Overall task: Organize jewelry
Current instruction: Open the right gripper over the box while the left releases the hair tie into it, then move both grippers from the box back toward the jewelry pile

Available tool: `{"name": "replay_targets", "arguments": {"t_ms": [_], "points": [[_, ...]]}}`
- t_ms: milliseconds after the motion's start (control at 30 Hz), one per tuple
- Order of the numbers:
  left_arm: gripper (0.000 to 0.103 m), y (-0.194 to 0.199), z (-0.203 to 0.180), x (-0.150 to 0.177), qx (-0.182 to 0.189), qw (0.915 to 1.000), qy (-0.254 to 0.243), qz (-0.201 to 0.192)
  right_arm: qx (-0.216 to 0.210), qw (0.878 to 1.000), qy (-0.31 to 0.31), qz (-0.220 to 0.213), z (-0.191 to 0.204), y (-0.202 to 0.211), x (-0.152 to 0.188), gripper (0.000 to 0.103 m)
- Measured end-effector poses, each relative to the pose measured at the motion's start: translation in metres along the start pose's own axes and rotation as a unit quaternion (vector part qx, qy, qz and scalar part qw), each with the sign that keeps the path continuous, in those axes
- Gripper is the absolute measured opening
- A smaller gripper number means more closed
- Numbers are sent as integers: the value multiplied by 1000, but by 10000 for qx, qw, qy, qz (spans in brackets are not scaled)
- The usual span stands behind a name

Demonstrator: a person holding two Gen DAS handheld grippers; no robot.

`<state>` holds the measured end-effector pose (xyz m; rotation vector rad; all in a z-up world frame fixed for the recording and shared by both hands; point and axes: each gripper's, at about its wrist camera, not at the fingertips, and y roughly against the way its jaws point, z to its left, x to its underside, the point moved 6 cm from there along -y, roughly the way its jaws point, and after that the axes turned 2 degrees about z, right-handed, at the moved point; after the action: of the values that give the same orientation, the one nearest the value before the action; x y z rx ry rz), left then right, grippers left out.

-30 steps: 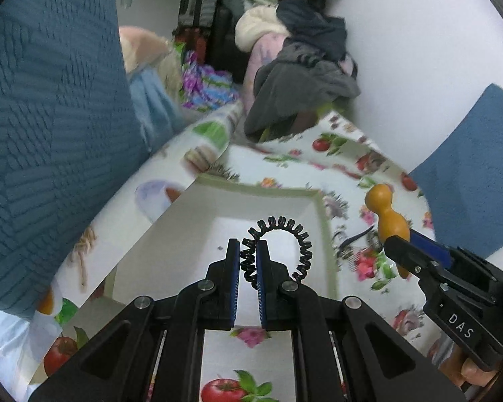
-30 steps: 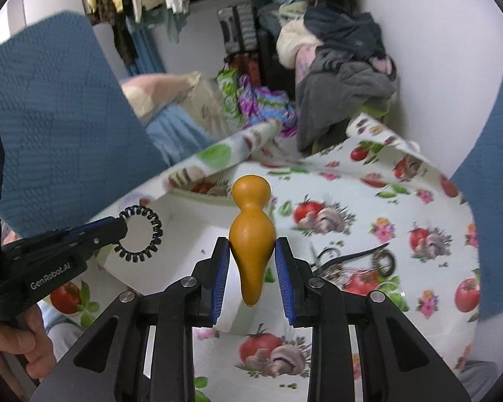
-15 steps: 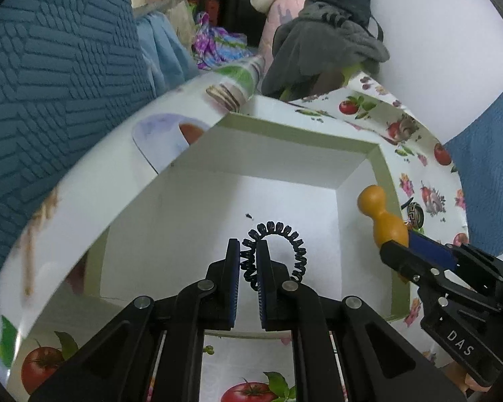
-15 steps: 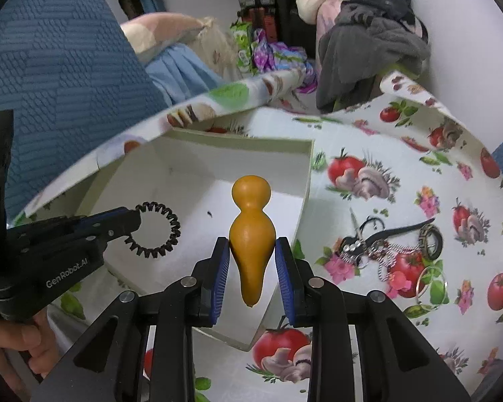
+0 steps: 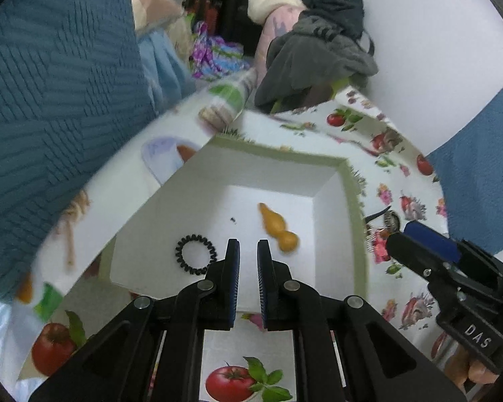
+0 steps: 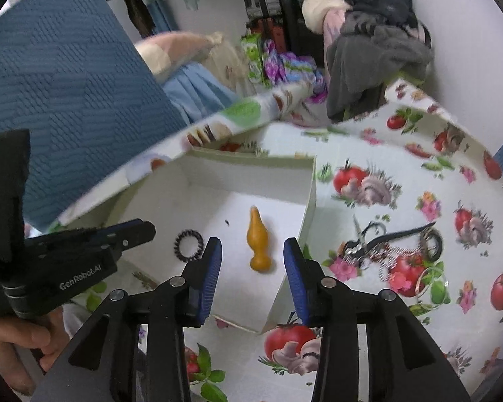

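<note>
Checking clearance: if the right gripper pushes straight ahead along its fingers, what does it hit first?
Likely the orange gourd-shaped piece, which lies on the white box floor, centred ahead of the open right gripper. Depth is unclear, so it may touch the floor beside it first.

In front of me on the table (image 6: 369, 361) sits the box (image 5: 355, 221). Inside it the hair tie (image 5: 195, 255) lies to the left and the gourd-shaped piece (image 5: 278, 227) to the right, apart from each other. To the right of the box, out on the table, lies a tangle of jewelry (image 6: 395, 244). Behind the table, clothes (image 6: 375, 43) are piled against the wall.
</note>
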<state>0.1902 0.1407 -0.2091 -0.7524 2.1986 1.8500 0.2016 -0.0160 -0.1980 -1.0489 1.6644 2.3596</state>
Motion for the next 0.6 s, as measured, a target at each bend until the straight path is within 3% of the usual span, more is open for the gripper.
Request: {"name": "replay_targets", "arguments": {"t_ms": [367, 600], "points": [[10, 82, -45, -6, 149, 9974, -93, -694, -1, 9955, 144, -940, -7, 99, -16, 36], [10, 101, -81, 1, 310, 9959, -188, -825, 169, 9913, 129, -1301, -29, 145, -11, 36]]}}
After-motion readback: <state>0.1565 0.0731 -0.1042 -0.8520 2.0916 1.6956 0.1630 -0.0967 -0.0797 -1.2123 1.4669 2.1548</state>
